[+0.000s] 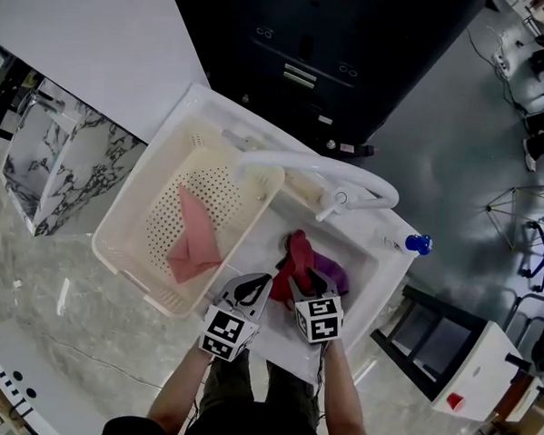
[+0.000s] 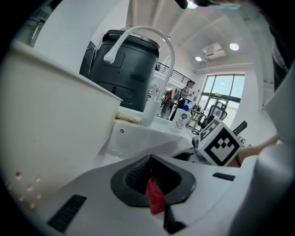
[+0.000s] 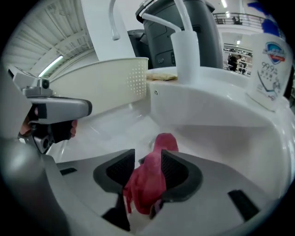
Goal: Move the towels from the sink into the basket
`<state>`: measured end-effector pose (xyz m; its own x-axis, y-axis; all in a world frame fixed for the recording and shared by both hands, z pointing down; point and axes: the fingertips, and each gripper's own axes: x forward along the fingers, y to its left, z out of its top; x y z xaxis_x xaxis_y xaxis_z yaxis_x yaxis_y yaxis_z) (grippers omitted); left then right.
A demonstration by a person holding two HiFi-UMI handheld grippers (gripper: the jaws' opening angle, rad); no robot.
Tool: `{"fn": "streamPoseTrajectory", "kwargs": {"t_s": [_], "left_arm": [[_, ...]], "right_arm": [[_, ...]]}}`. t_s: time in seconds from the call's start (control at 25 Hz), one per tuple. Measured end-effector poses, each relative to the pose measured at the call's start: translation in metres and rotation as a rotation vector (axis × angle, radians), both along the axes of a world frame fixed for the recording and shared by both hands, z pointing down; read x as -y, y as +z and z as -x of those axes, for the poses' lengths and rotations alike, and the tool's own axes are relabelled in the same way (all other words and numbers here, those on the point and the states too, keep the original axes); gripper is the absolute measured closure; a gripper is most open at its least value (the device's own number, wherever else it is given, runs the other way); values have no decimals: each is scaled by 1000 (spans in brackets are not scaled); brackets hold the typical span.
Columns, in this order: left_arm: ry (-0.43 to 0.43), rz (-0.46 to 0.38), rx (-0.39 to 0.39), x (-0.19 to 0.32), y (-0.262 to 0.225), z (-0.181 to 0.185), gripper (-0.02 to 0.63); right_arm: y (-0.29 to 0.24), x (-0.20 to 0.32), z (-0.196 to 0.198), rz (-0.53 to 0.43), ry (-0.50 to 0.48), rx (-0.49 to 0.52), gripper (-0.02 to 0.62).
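Note:
A red towel [image 1: 296, 251] lies bunched in the white sink [image 1: 379, 263] beside a purple towel [image 1: 335, 275]. My right gripper [image 1: 298, 282] reaches down into it. In the right gripper view the red towel [image 3: 150, 179] stands up between the jaws of the right gripper [image 3: 147, 161], which are open around it. My left gripper [image 1: 261, 281] hovers just left of it, over the sink's near edge. In its own view the left gripper [image 2: 150, 161] is shut, with a scrap of red cloth [image 2: 155, 196] caught between the jaws. A pink towel [image 1: 194, 237] lies in the cream basket [image 1: 131, 218].
The perforated basket stands left of the sink on a marble counter [image 1: 58, 301]. A white faucet [image 1: 302, 164] arches over the sink's far side. A blue-capped soap bottle [image 1: 418, 244] stands on the sink's right rim. A dark cabinet [image 1: 308, 50] is behind.

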<state>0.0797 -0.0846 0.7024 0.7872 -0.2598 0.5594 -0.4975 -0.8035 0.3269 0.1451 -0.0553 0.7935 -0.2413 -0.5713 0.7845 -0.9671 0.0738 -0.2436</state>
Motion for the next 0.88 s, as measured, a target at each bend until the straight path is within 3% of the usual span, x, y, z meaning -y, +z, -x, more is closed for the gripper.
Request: {"fn": "streamPoseTrajectory", "kwargs": {"t_s": [0.52,0.64,0.88], "left_arm": [[5,32,-13,-2,2,1,598],[2,33,-11,-4,3,3,598],[-3,12,-6,-4,1,6,598]], "right_arm": [[36,-2,-3,125,8,-28,414],[33,-2,-7,119,24,-44,527],[16,1,-12,65,38,-61,552]]}}
